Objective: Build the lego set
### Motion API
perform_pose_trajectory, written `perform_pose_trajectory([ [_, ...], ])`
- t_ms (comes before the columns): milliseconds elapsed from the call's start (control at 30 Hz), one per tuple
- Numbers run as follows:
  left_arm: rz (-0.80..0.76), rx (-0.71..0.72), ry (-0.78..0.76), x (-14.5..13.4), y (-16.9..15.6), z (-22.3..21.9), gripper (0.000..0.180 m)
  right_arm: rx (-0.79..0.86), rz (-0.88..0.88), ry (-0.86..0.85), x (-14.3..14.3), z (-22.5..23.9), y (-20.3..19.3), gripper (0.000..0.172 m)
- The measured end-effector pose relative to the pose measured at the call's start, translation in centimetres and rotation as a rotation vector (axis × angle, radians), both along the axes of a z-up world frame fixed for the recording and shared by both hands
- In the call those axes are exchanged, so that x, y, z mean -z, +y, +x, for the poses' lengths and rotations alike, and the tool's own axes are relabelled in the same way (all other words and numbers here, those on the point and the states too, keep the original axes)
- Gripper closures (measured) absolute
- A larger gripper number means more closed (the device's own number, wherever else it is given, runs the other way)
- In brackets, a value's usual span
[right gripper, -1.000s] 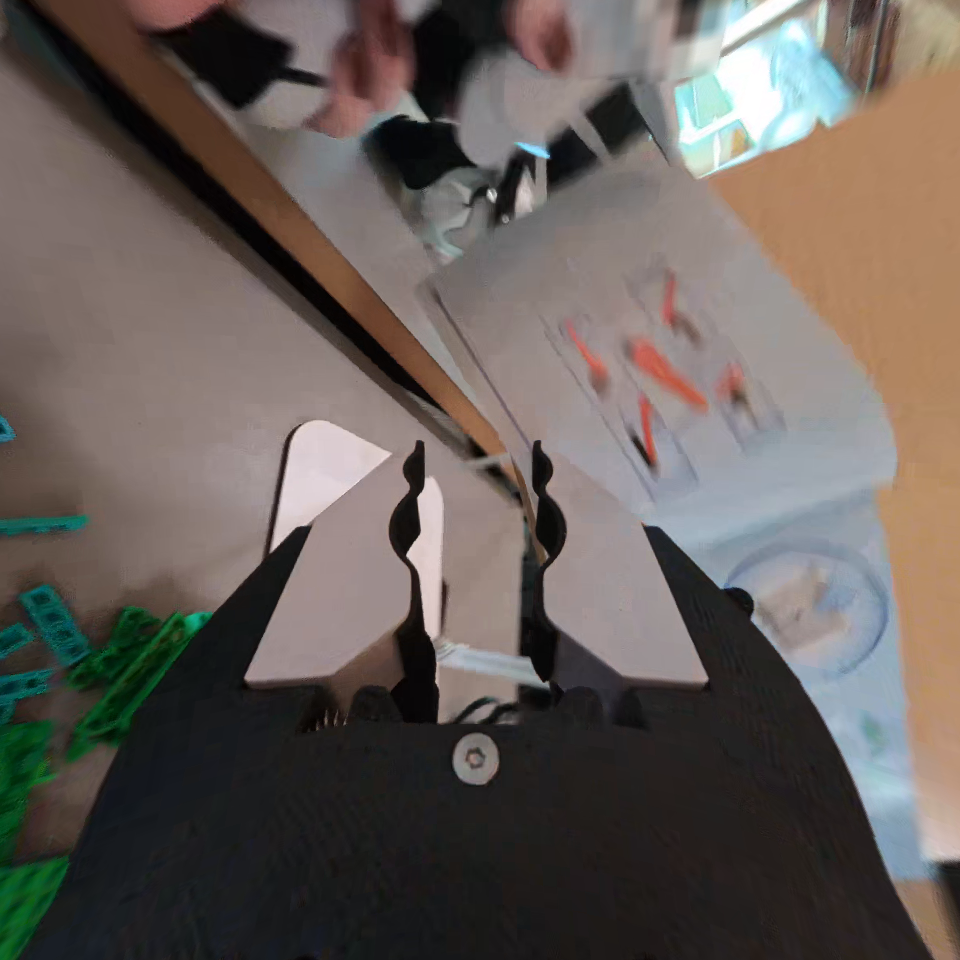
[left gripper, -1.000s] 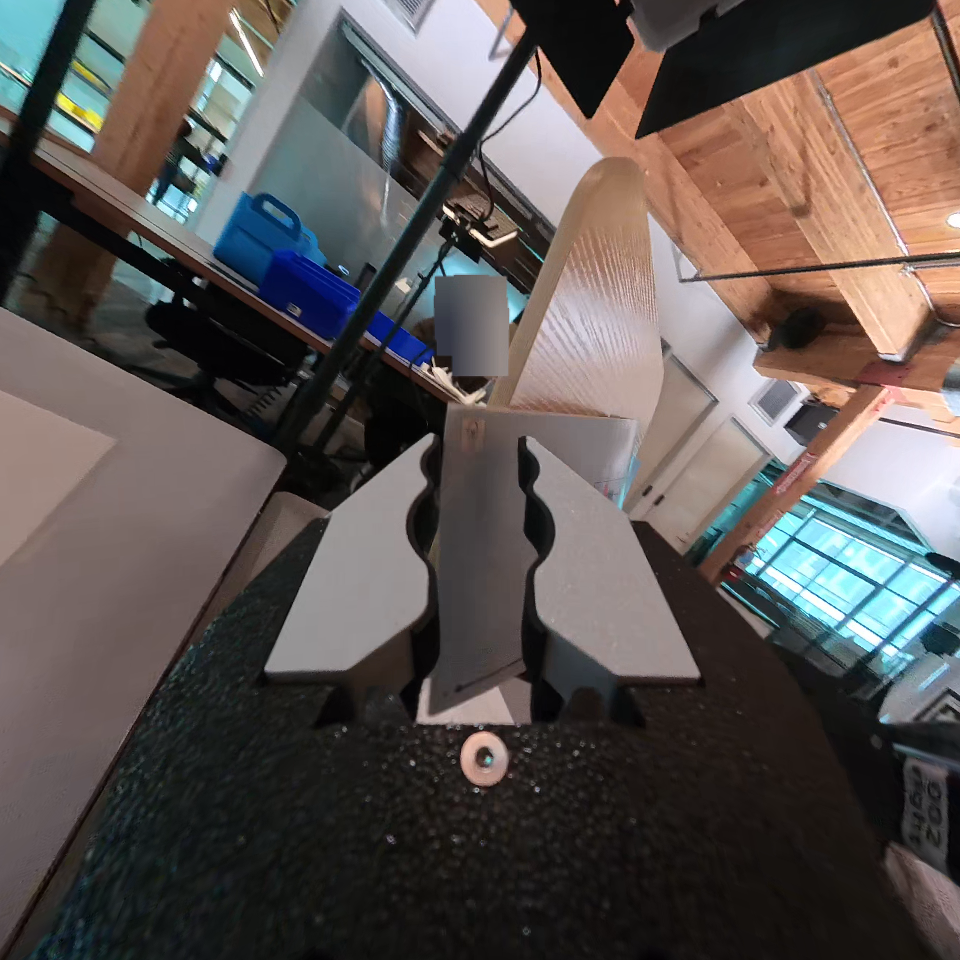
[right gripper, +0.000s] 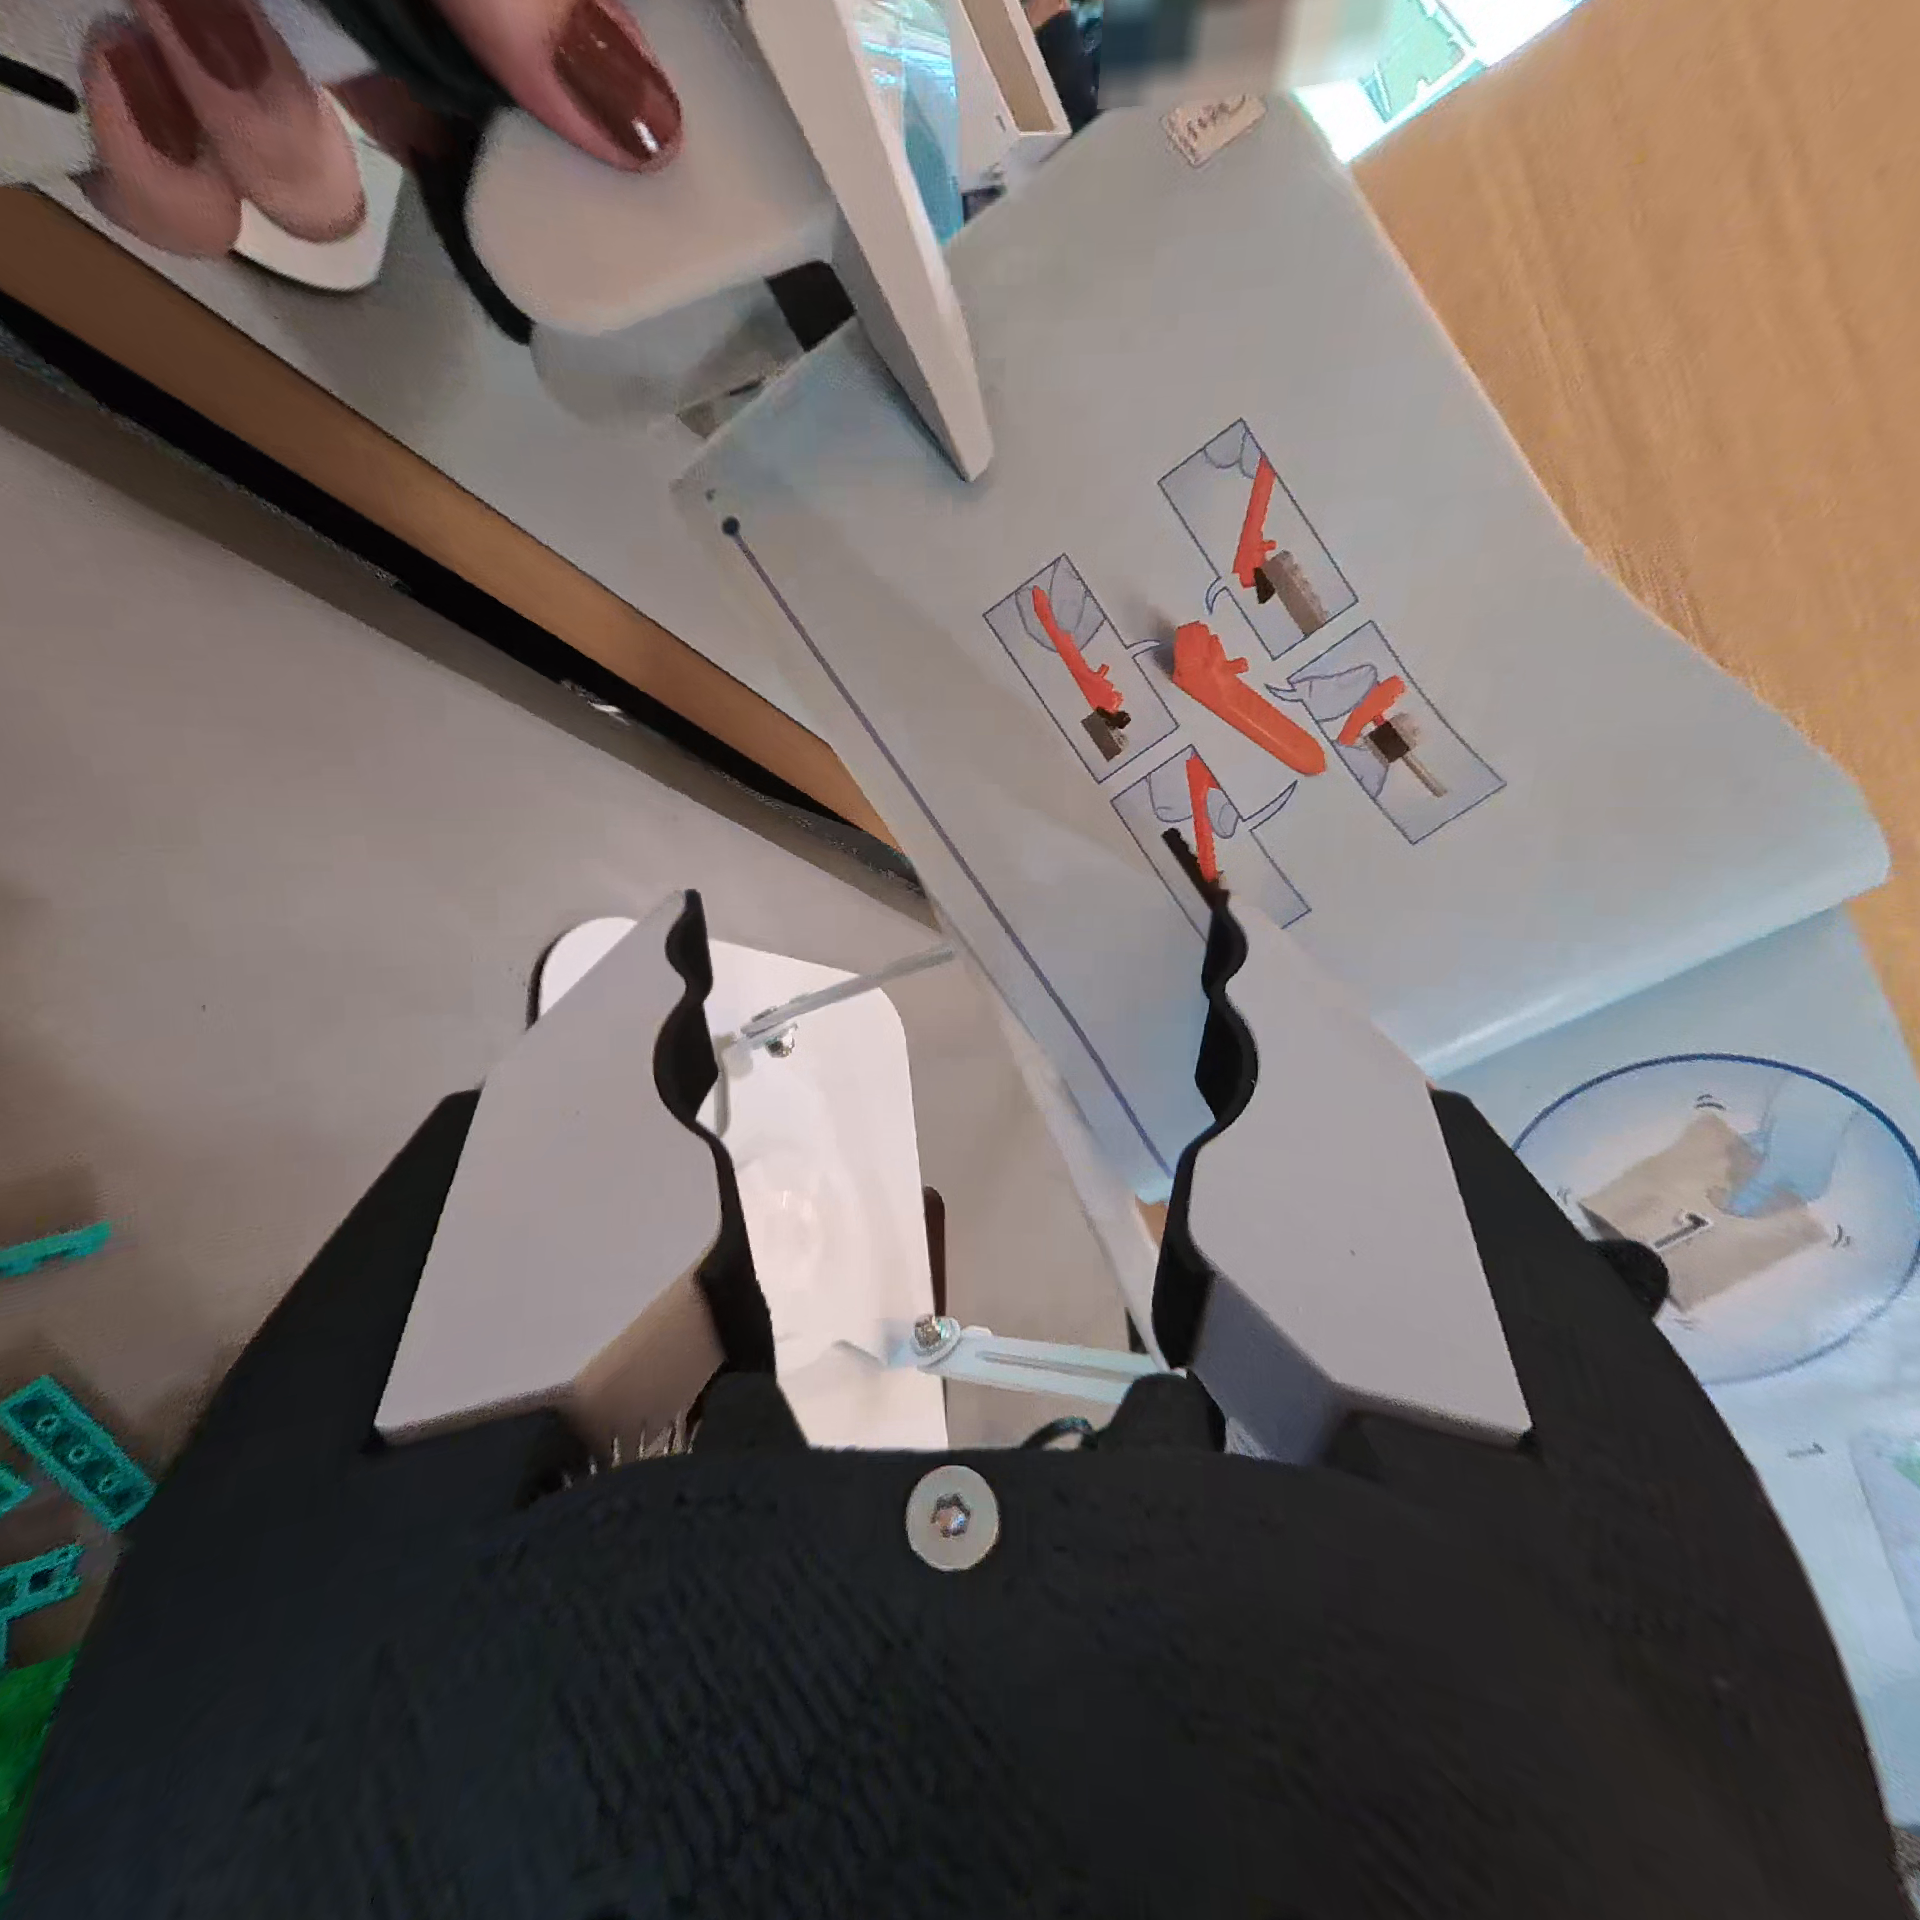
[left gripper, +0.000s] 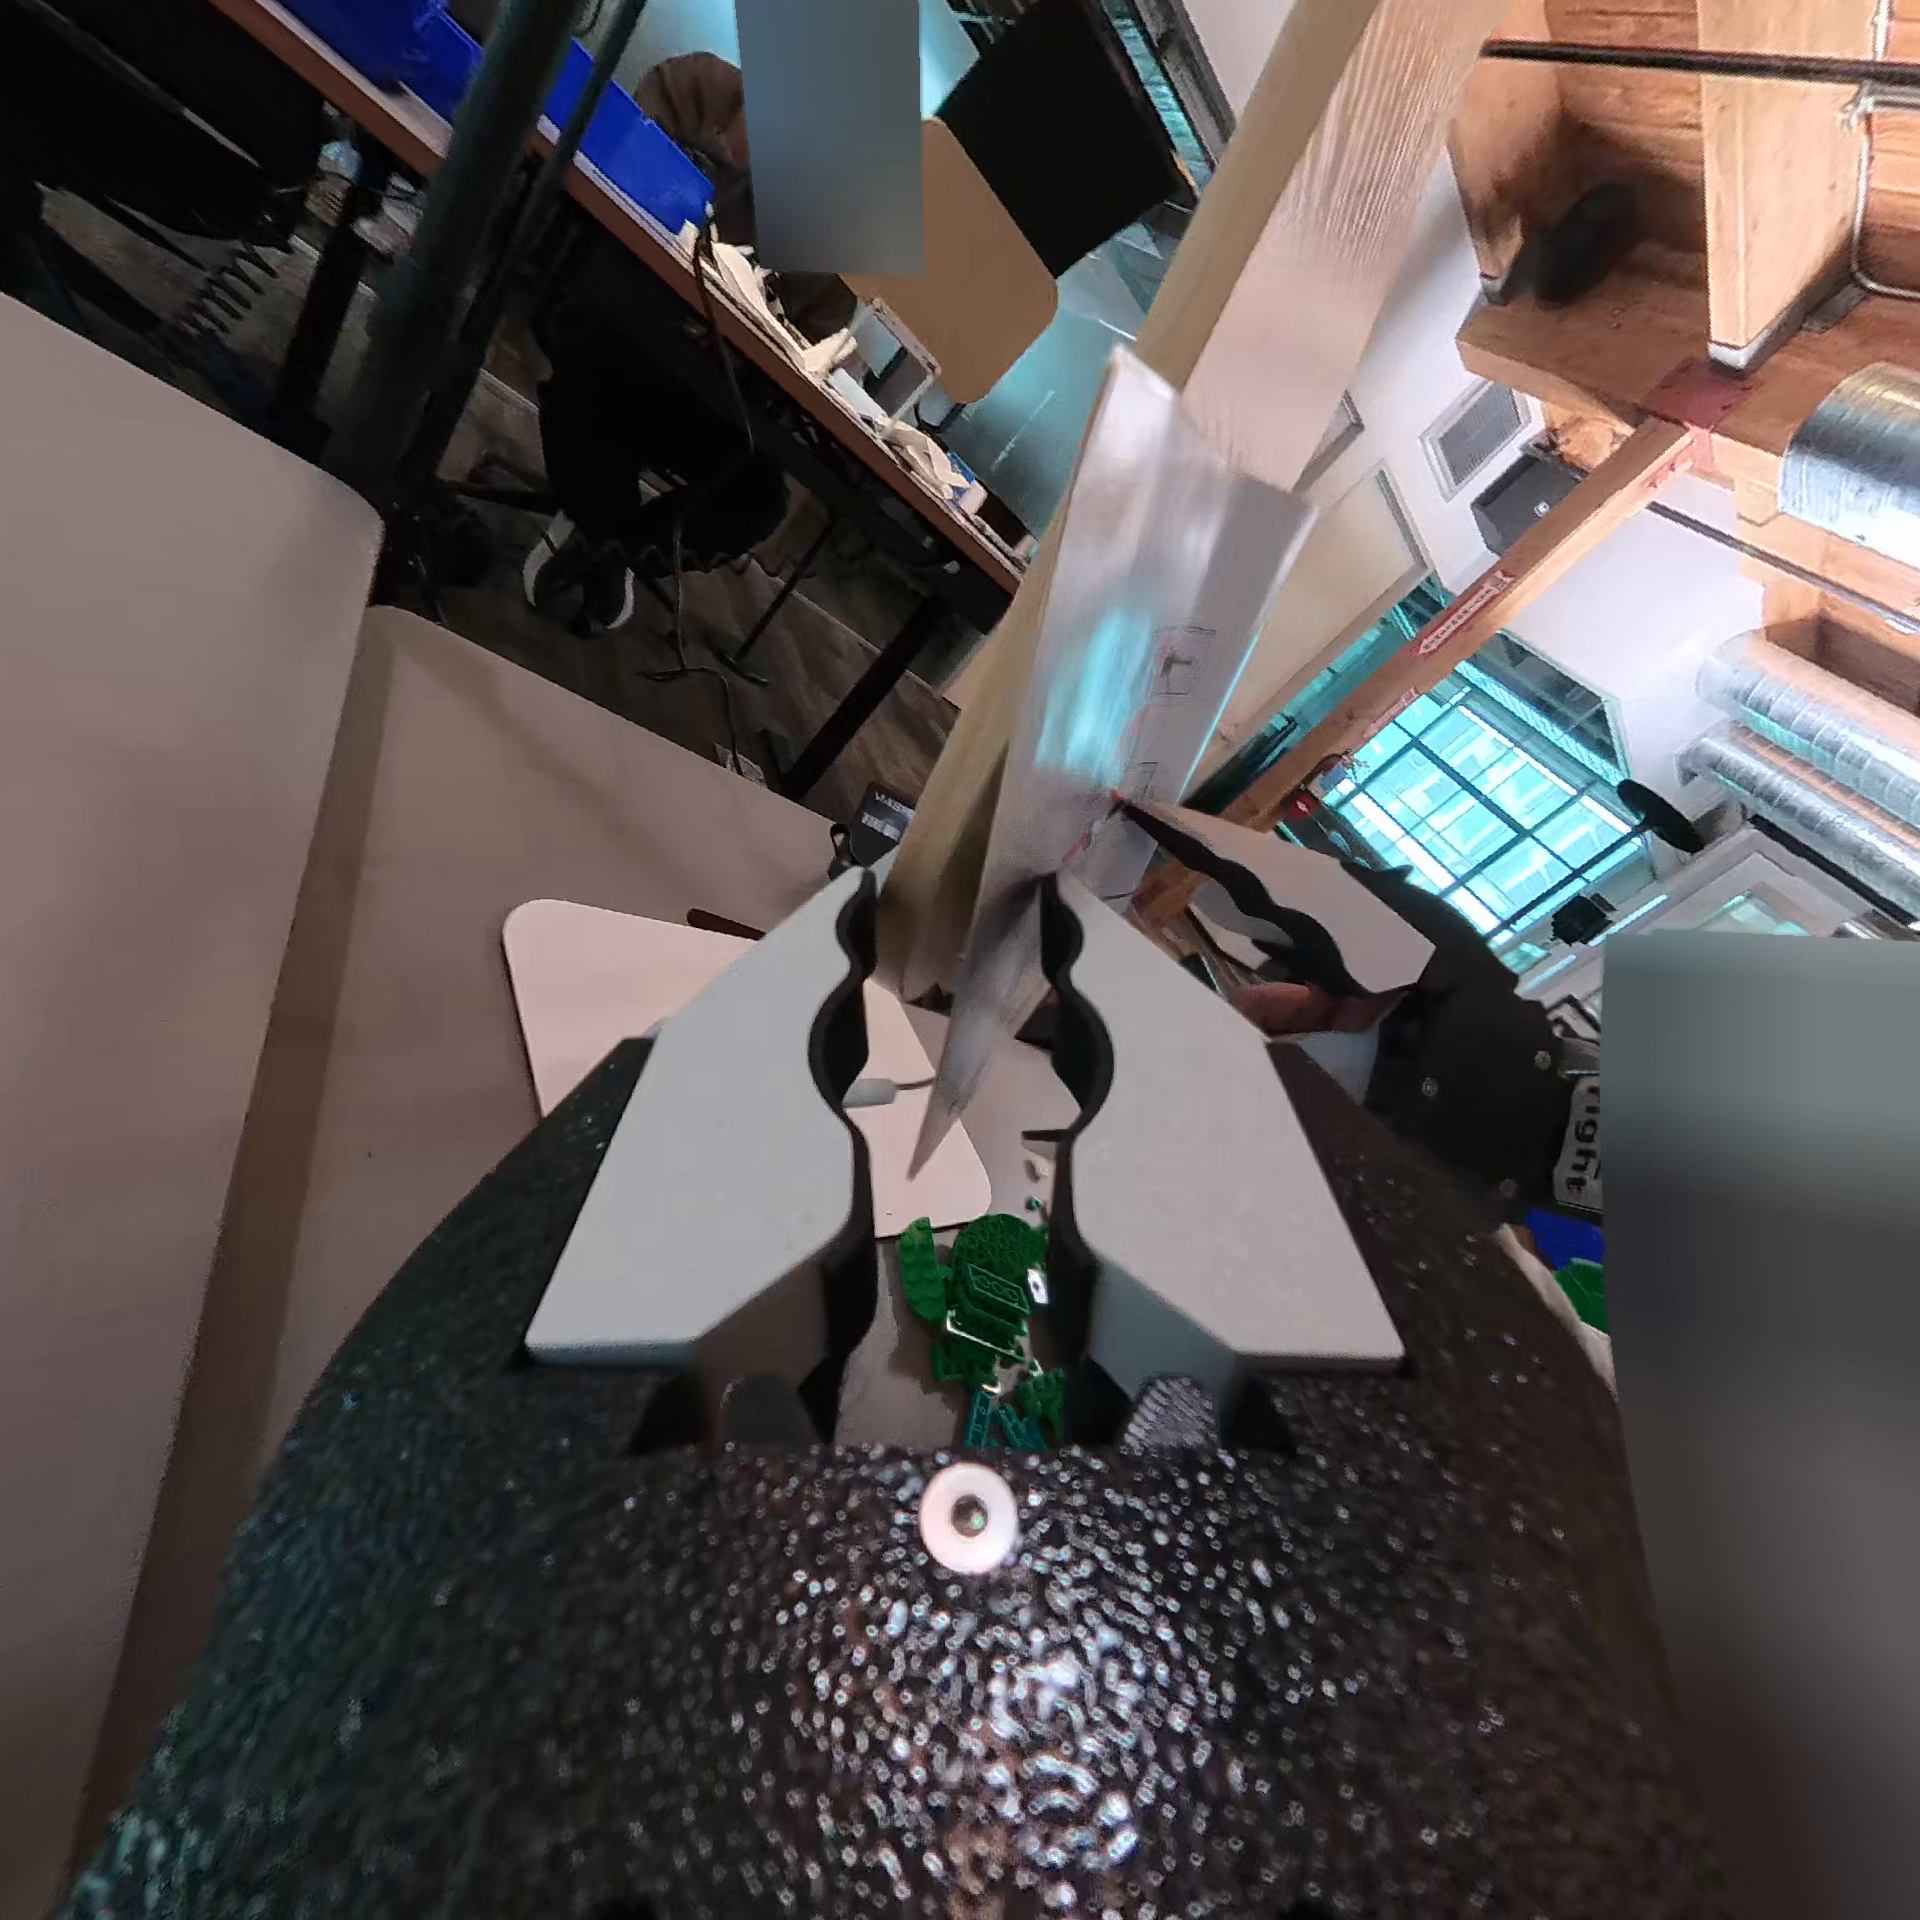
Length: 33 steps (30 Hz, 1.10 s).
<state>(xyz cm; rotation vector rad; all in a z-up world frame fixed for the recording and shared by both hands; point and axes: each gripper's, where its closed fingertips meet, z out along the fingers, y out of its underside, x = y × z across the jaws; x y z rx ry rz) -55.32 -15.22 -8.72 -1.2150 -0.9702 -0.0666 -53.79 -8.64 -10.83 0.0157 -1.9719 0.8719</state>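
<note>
The left gripper tilts upward, its fingers slightly parted around a booklet page touching only the right one. The right gripper angles down over the surface, fingers wide apart, holding nothing, its right finger against the page; two hinge brackets show on the white stand beneath.

Pale page, orange diagrams; green bricks; teal bricks.

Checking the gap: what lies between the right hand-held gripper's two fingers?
In the right wrist view, the open right hand-held gripper frames a white stand base and the booklet page edge; neither finger clamps it.
</note>
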Motion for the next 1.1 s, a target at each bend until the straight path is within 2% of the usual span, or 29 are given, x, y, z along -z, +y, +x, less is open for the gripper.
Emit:
perform_pose_trajectory([
  [100, 0.0, -0.065, 0.03, -0.4, -1.1, -0.4, 0.169, -0.016, -0.019, 0.05, -0.8, 0.1, -0.5, 0.078],
  [167, 0.076, -0.05, 0.089, -1.8, -1.4, 0.0, 0.18, -0.058, 0.008, 0.122, -0.9, 1.1, -1.2, 0.086],
  [267, 0.203, -0.064, 0.187, -4.0, -2.4, 0.5, 0.18, -0.096, 0.137, 0.182, 0.9, 2.1, -2.2, 0.093],
  [367, 0.108, -0.156, 0.232, -3.6, -3.1, -0.2, 0.18, -0.105, 0.25, 0.189, 2.8, 2.0, -3.4, 0.095],
  [433, 0.067, -0.189, 0.23, -3.1, -3.0, -0.7, 0.18, -0.095, 0.301, 0.227, 3.1, 1.4, -4.1, 0.1],
  [500, 0.078, -0.197, 0.248, -3.3, -2.8, -0.9, 0.18, -0.085, 0.335, 0.26, 3.1, 0.9, -4.8, 0.11],
  [600, 0.09, -0.237, 0.341, -4.0, -2.8, -0.9, 0.18, -0.041, 0.351, 0.307, 2.9, -0.1, -5.6, 0.139],
  [633, 0.088, -0.244, 0.362, -4.1, -2.7, -0.9, 0.18, -0.034, 0.361, 0.314, 3.0, -0.3, -5.8, 0.141],
  [833, 0.05, -0.233, 0.33, -3.3, -2.5, -1.2, 0.18, -0.062, 0.475, 0.351, 4.0, -0.1, -6.6, 0.131],
  [933, 0.027, -0.235, 0.32, -3.0, -2.7, -1.3, 0.18, -0.024, 0.515, 0.397, 3.6, -0.7, -6.5, 0.135],
  [1067, 0.016, -0.234, 0.329, -2.8, -2.7, -1.3, 0.18, 0.015, 0.534, 0.469, 2.7, -1.1, -6.3, 0.172],
  [1100, 0.016, -0.232, 0.336, -2.8, -2.7, -1.3, 0.18, 0.006, 0.523, 0.45, 2.7, -1.0, -6.3, 0.172],
])
